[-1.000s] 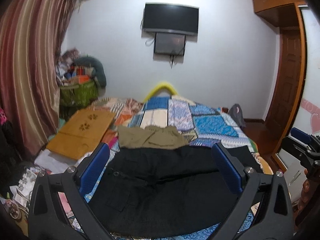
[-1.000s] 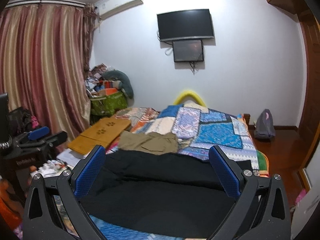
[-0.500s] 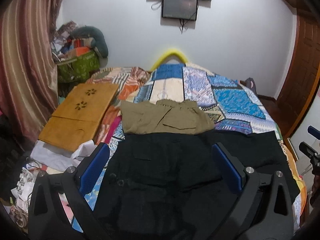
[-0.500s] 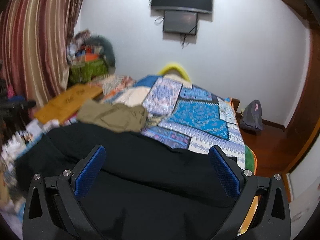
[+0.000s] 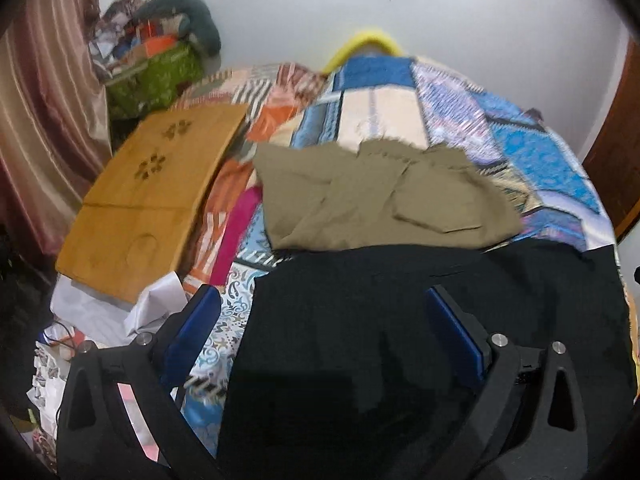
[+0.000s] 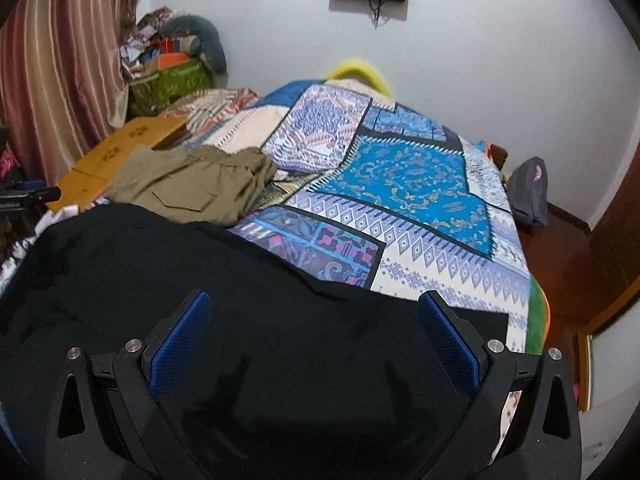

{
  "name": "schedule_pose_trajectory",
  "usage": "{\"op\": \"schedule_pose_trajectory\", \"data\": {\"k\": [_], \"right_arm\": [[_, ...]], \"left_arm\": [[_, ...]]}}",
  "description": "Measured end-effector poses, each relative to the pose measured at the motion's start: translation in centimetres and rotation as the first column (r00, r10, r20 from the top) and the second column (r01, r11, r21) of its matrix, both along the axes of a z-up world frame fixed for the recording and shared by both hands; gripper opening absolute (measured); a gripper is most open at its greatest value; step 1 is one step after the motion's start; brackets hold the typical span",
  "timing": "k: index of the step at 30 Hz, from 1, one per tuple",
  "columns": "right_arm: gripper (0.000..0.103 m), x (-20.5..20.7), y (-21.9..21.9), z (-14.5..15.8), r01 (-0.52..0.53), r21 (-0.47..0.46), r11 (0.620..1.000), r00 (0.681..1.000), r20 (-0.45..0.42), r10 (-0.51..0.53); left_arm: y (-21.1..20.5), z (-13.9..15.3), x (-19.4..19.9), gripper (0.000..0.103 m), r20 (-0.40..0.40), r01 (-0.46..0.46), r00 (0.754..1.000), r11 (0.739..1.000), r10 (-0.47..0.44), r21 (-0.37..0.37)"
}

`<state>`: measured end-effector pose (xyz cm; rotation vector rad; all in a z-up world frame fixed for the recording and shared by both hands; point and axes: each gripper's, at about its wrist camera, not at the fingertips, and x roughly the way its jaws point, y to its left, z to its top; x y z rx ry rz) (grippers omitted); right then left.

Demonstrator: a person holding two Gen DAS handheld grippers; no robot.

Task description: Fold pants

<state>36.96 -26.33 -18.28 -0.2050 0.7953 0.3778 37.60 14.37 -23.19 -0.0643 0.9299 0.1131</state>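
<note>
Black pants [image 5: 400,320] lie spread flat across the near end of a bed with a patchwork cover [image 5: 400,108]; they also show in the right wrist view [image 6: 200,280]. My left gripper [image 5: 322,320] is open and empty, hovering over the pants' left part. My right gripper [image 6: 314,324] is open and empty, above the pants' right part near the bed's right edge. Olive-green pants [image 5: 372,200] lie crumpled just beyond the black ones, and show in the right wrist view [image 6: 192,184] too.
A wooden lap tray [image 5: 148,192] lies on the bed's left side with papers [image 5: 100,312] below it. A green basket of clutter [image 5: 156,72] stands by the curtain. A grey bag [image 6: 528,192] sits on the floor right of the bed.
Both grippers have tilted down and moved in closer over the black pants. The wall screen has slid to the top of both views. Both grippers stay open.
</note>
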Motion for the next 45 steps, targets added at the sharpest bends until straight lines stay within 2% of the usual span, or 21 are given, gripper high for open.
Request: {"op": "schedule_pose_trajectory", "data": {"k": [2,3,5,8,11,13,15,18,19,23,25,26,29,31,34,38,45], "right_arm": [[0.102,1.4,0.6,-0.9,-0.016,-0.019,1.000,1.000,-0.020,0.015],[0.101,2.0,0.9,-1.2,-0.024,-0.026,0.999,0.999,-0.027,0.023],[0.101,3.1,1.4,-2.1,-0.049,-0.042,0.998,0.998,-0.043,0.047],[0.101,4.4,2.5,-3.2,-0.097,-0.042,0.994,0.993,-0.077,0.094],[0.100,5.4,4.1,-4.6,-0.139,-0.084,0.987,0.986,-0.103,0.130],[0.088,5.8,5.1,-5.4,-0.173,-0.133,0.976,0.981,-0.115,0.158],[0.081,6.4,5.7,-6.0,-0.198,-0.165,0.966,0.975,-0.134,0.177],[0.080,7.3,6.2,-6.6,-0.238,-0.188,0.953,0.963,-0.170,0.207],[0.080,7.5,6.3,-6.8,-0.250,-0.191,0.949,0.960,-0.177,0.217],[0.078,8.1,6.3,-7.0,-0.281,-0.166,0.945,0.948,-0.200,0.247],[0.071,8.2,6.2,-7.1,-0.282,-0.146,0.948,0.946,-0.206,0.249],[0.069,8.1,6.2,-7.0,-0.284,-0.145,0.948,0.946,-0.203,0.253],[0.046,7.6,6.6,-6.8,-0.297,-0.131,0.946,0.943,-0.199,0.268],[0.023,7.5,6.9,-6.7,-0.311,-0.102,0.945,0.935,-0.212,0.285],[0.011,7.4,7.4,-6.6,-0.311,-0.091,0.946,0.931,-0.227,0.285],[0.009,7.4,6.8,-5.1,-0.260,-0.070,0.963,0.952,-0.185,0.243],[0.008,5.8,5.6,-0.8,-0.225,-0.039,0.974,0.972,-0.081,0.221]], "left_arm": [[1.0,-1.6,1.3,0.085,-0.059,-0.007,0.998,1.000,0.006,-0.018],[1.5,-2.4,1.8,0.082,-0.093,-0.010,0.996,1.000,0.008,-0.021],[2.1,-3.8,2.9,0.069,-0.150,-0.018,0.989,1.000,0.015,-0.018],[2.5,-5.3,4.2,0.067,-0.197,-0.031,0.980,0.999,0.024,-0.033],[2.8,-6.5,5.4,0.065,-0.238,-0.037,0.971,0.997,0.021,-0.063],[2.8,-6.9,6.0,0.065,-0.254,-0.037,0.967,0.997,0.020,-0.062],[3.0,-7.5,6.7,0.065,-0.277,-0.034,0.961,0.998,0.016,-0.061],[3.5,-8.4,7.7,0.065,-0.318,-0.045,0.948,0.994,0.013,-0.095],[3.6,-8.7,8.0,0.063,-0.325,-0.045,0.946,0.993,0.007,-0.112],[3.2,-9.3,8.6,0.043,-0.341,-0.027,0.940,0.989,-0.026,-0.147],[3.3,-9.2,8.7,0.038,-0.335,-0.042,0.942,0.988,-0.009,-0.146],[3.4,-9.1,8.5,0.030,-0.329,-0.056,0.944,0.988,0.005,-0.146],[3.6,-8.3,7.9,0.015,-0.288,-0.067,0.957,0.989,0.026,-0.134],[3.3,-7.7,7.4,0.012,-0.269,-0.063,0.963,0.991,0.029,-0.118],[2.6,-6.6,7.0,0.009,-0.242,-0.048,0.970,0.996,0.028,-0.074],[2.5,-2.9,6.0,0.009,-0.120,-0.041,0.992,0.998,0.035,-0.042],[1.2,2.9,4.4,0.009,-0.017,-0.003,1.000,1.000,0.003,-0.003]]}}
